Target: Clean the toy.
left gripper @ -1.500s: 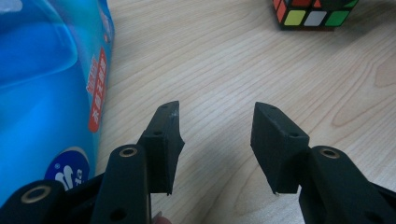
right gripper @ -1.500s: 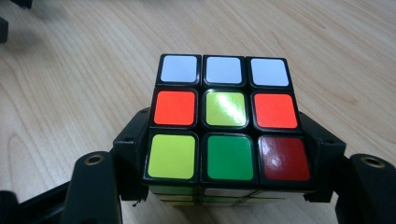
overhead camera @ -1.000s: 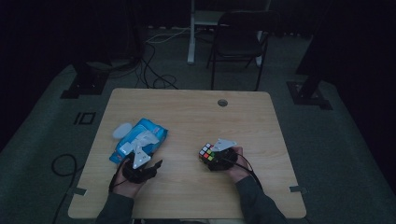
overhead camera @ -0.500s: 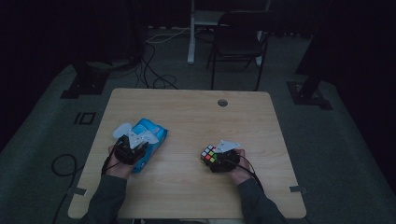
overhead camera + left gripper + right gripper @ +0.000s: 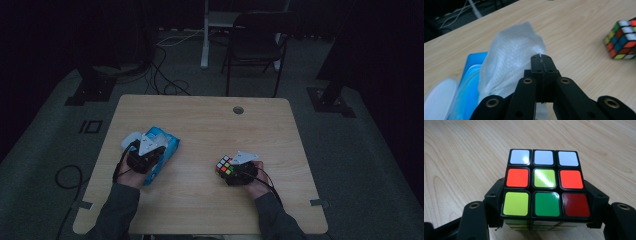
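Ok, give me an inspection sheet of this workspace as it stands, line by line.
Surface: wooden table, with a round grommet hole near the far edge.
Job's things: white wipe drawn up from the blue wipes pack; puzzle cube.
Clutter: nothing seen.
Grippers: left gripper has its jaws shut on the wipe; right gripper clamps the cube's sides.
Cables: black cable hangs off the table's left; more cables on the floor beyond.
Surroundings: dark room, chair behind the table.
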Motion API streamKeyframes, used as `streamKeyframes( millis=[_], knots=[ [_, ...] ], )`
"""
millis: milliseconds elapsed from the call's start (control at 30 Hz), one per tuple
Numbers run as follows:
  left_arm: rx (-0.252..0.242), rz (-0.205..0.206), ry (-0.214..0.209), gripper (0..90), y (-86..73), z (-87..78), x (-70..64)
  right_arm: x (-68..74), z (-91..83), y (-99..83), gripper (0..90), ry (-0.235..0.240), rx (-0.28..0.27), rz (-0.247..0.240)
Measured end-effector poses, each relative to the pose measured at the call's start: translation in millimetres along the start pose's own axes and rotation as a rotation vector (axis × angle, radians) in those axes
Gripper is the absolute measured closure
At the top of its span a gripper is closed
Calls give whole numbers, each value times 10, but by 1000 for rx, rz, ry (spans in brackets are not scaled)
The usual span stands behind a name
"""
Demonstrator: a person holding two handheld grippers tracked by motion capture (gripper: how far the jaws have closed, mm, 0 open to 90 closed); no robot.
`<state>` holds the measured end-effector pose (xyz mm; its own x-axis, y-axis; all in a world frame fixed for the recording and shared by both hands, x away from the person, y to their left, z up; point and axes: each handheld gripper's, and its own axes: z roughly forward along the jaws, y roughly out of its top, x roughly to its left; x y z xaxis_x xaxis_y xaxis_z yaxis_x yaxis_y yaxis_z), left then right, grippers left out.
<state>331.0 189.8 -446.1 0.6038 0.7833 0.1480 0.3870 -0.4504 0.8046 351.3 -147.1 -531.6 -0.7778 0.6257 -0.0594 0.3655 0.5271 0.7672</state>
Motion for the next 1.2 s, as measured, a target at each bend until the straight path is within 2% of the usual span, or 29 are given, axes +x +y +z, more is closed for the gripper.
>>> streamKeyframes(
  millis=[100,167,200,267,367,567,733,833,900,1033,1133,1200],
  knots=[
    [1,18,-15,900,28,30,-57,9,12,-5,337,4,0,0],
    [-2,10,-16,895,12,52,-36,13,13,-3,337,5,1,-3],
    [-10,-4,-14,835,0,51,-13,16,11,-3,337,4,1,-4],
    [-17,-15,5,726,-27,13,31,17,5,-5,337,5,-3,-5],
    [-27,-25,34,697,-78,-79,112,12,-1,-8,336,5,-7,-3],
    [10,-43,119,670,-212,-114,262,20,-1,-3,337,3,-7,-7],
    [64,-35,117,596,-305,17,304,21,8,-4,337,3,-5,-6],
    [85,-31,132,502,-335,132,315,25,9,-5,336,5,-5,-8],
    [92,-21,140,485,-339,191,314,20,6,-7,336,5,-4,-7],
    [116,-33,166,514,-335,291,343,10,0,-11,336,3,-6,-1],
    [123,-70,137,610,-330,315,379,13,-2,-14,337,3,-5,1],
    [119,-73,133,626,-322,309,384,13,-2,-16,337,3,-4,5]
  ],
)
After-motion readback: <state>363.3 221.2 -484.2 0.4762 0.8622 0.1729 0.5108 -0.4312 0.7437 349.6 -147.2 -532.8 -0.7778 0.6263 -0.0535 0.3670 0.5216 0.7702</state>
